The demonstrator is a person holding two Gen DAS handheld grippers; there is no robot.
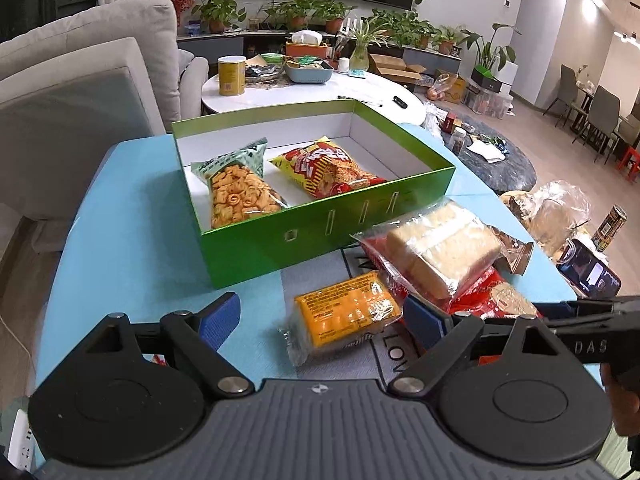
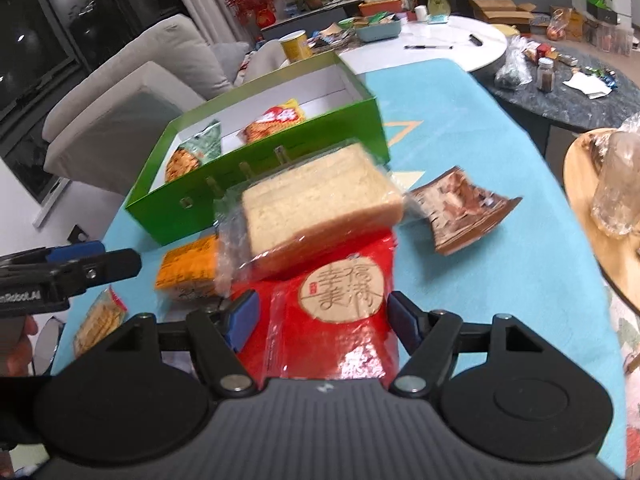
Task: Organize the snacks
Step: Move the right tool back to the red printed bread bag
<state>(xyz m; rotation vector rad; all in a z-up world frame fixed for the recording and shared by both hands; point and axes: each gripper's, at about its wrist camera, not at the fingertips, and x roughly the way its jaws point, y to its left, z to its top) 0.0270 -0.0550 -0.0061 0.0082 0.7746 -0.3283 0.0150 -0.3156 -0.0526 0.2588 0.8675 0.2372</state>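
The green box (image 1: 320,236) stands open in the middle of the tabletop and holds two snack bags lying flat. In front of it, the wrapped bread (image 2: 320,204) lies on the red packet (image 2: 340,312), with the orange packet (image 1: 346,312) beside them.

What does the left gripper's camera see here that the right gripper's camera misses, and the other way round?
Only the left wrist view shows the phone and the dark can at the table's right edge. Only the right wrist view shows the red packet's round label between the open right gripper, and the wooden tray. Both show the green box holding two snack bags, the wrapped bread and the orange pack.
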